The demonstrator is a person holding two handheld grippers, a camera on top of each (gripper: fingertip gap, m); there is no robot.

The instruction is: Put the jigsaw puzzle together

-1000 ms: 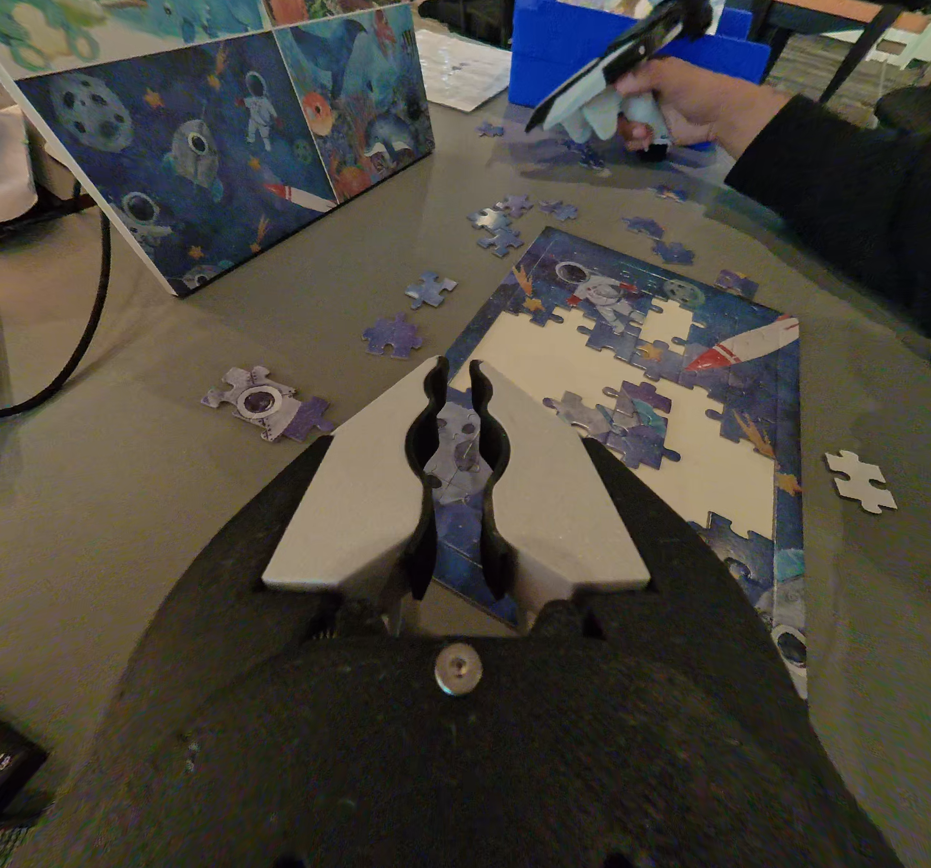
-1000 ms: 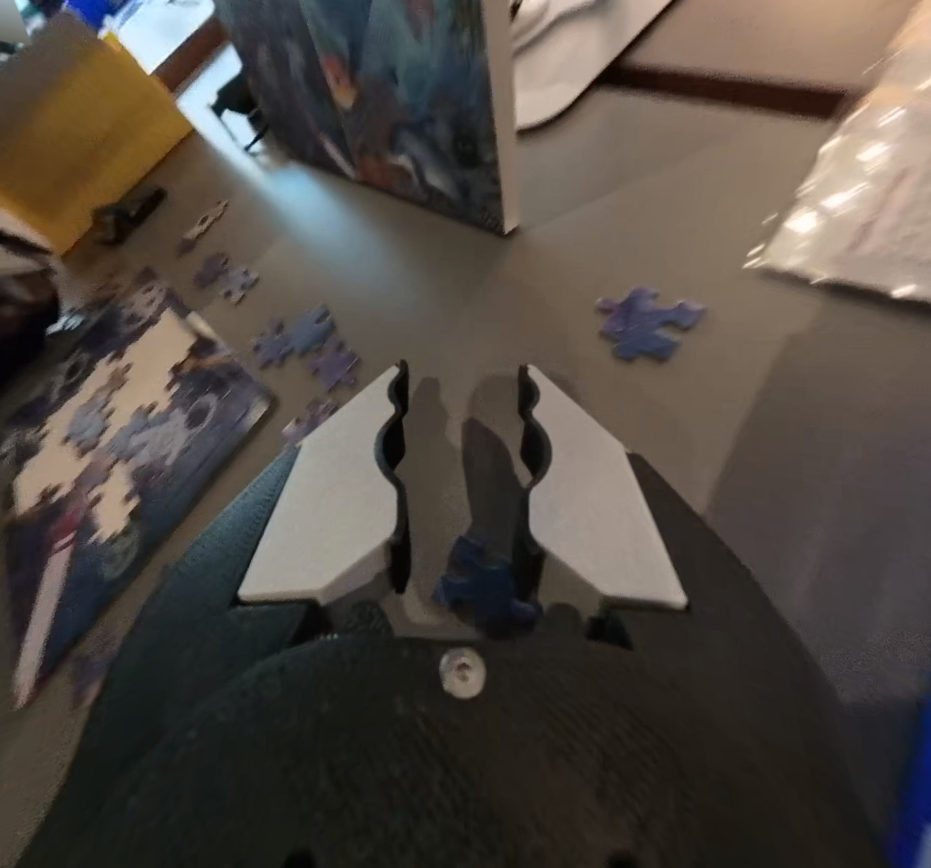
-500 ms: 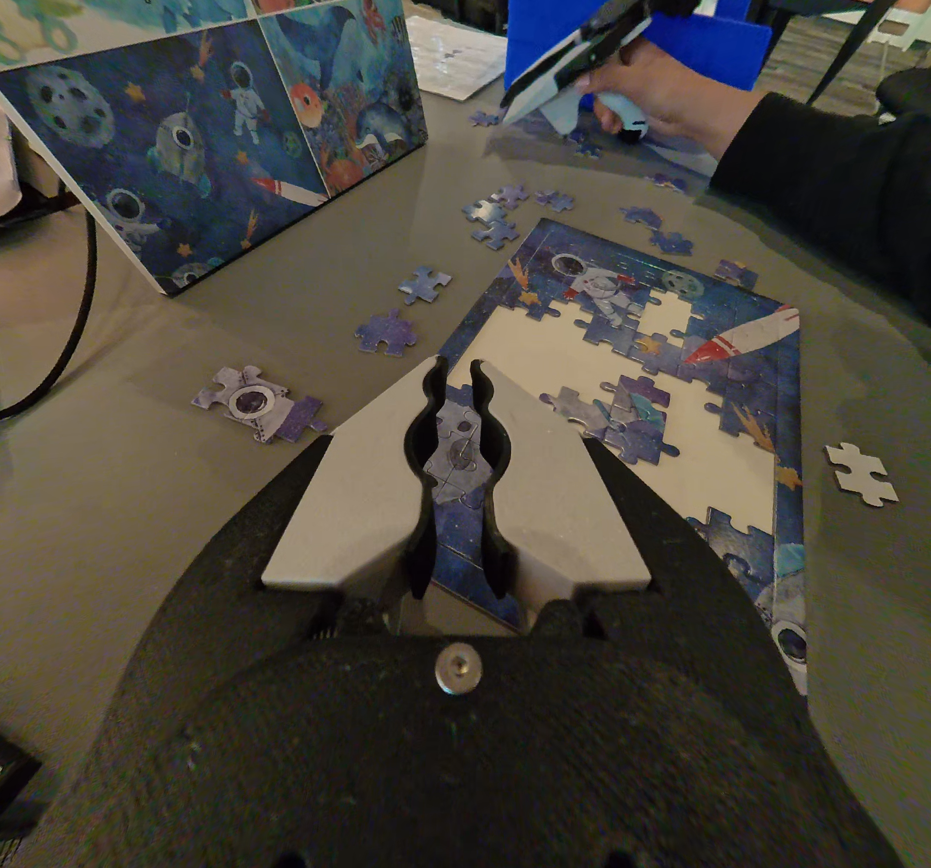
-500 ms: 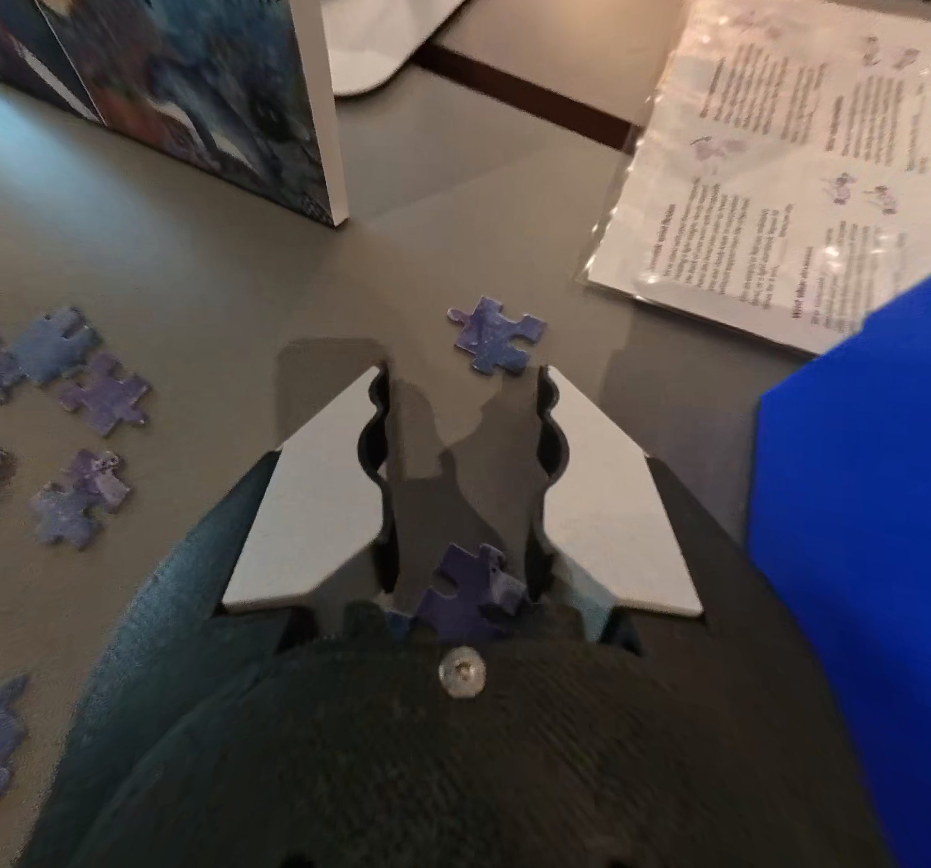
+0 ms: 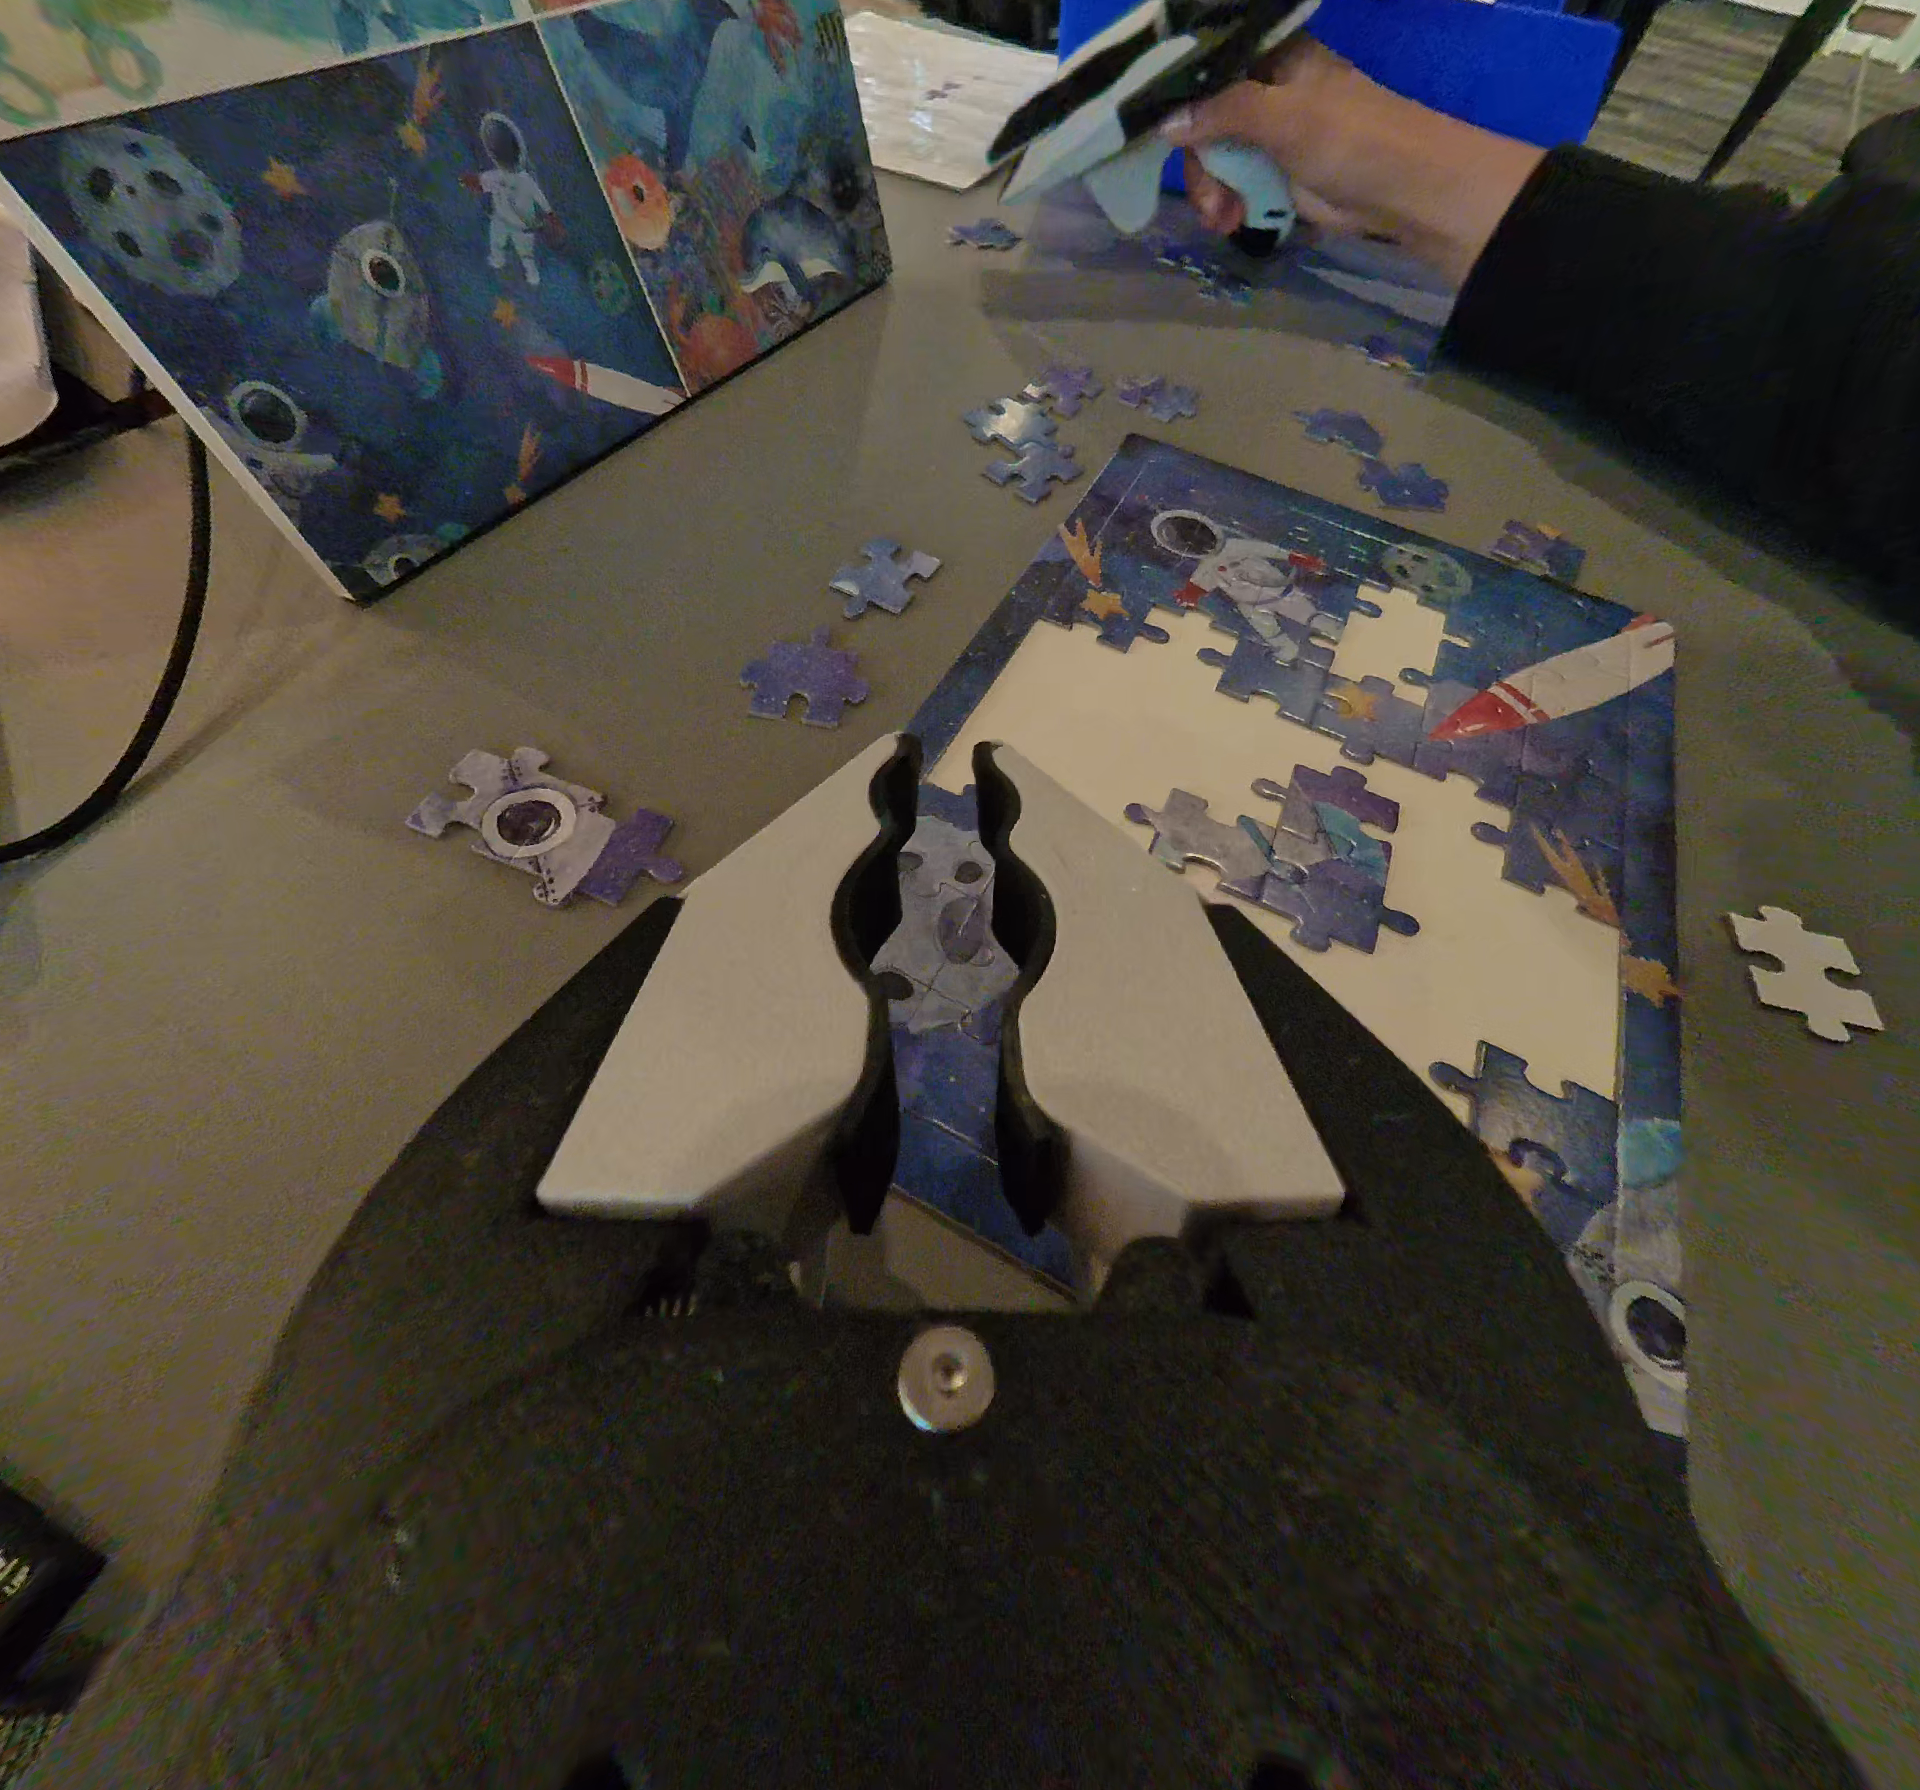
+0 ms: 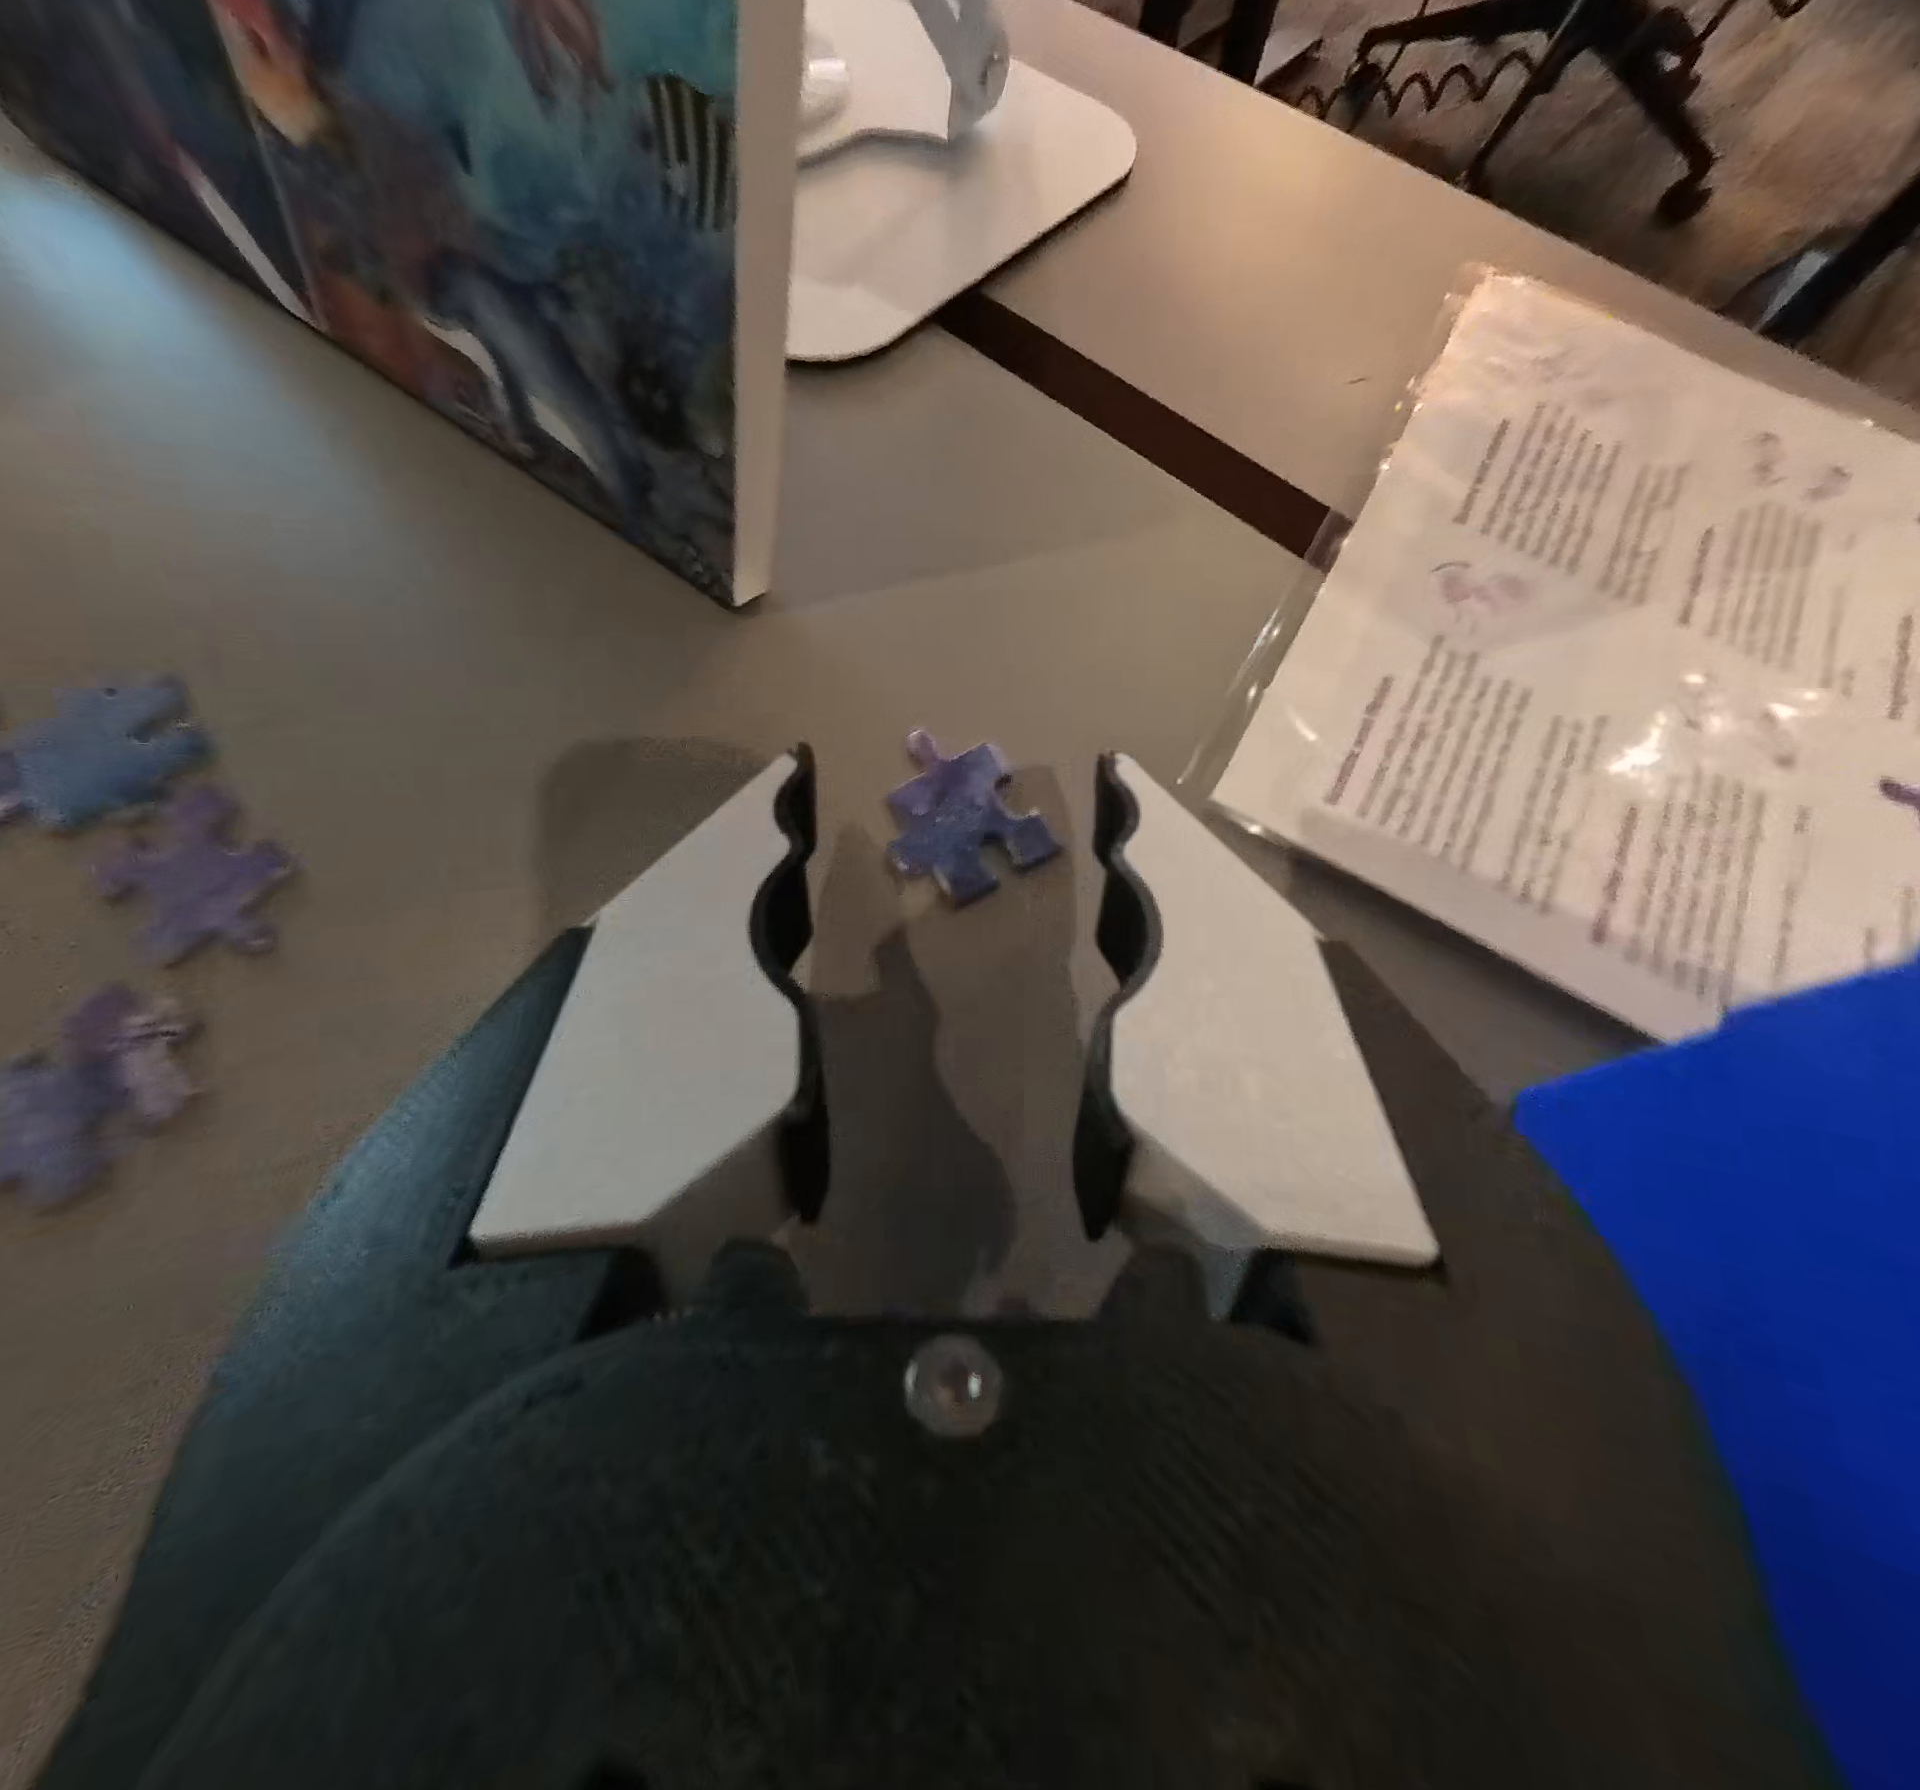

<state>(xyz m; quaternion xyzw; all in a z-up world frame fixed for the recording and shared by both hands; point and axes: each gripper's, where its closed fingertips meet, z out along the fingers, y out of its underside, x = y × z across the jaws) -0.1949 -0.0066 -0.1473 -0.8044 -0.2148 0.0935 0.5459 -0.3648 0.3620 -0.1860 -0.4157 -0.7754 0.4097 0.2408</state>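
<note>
The puzzle board [image 5: 1091, 722] lies on the grey table, with its border and rocket assembled and white gaps in the middle. My left gripper [image 5: 945, 753] hovers over the board's near-left corner, empty, its jaws only a narrow gap apart. My right gripper [image 6: 956, 764] is open and low over the table, with a loose purple piece [image 6: 971, 821] lying between its fingertips. In the left wrist view the right gripper [image 5: 1023, 156] is at the far side, above that piece [image 5: 982, 234]. Loose pieces [image 5: 805, 675] and a joined porthole cluster [image 5: 540, 821] lie left of the board.
A propped picture box [image 5: 416, 286] stands at the far left and also shows in the right wrist view [image 6: 468, 234]. A blue bin [image 6: 1766, 1325], a bagged paper sheet [image 6: 1610, 649] and a white stand base [image 6: 935, 182] are near the right gripper. A face-down white piece [image 5: 1803, 971] lies right of the board. A black cable [image 5: 177, 649] runs at the left. The left gripper's tips are roughly 40 centimetres from the right gripper's.
My right gripper swung right and forward until the lone purple piece sat between its tips, and its jaws widened. The blue piece near its base is out of sight. My left gripper barely moved.
</note>
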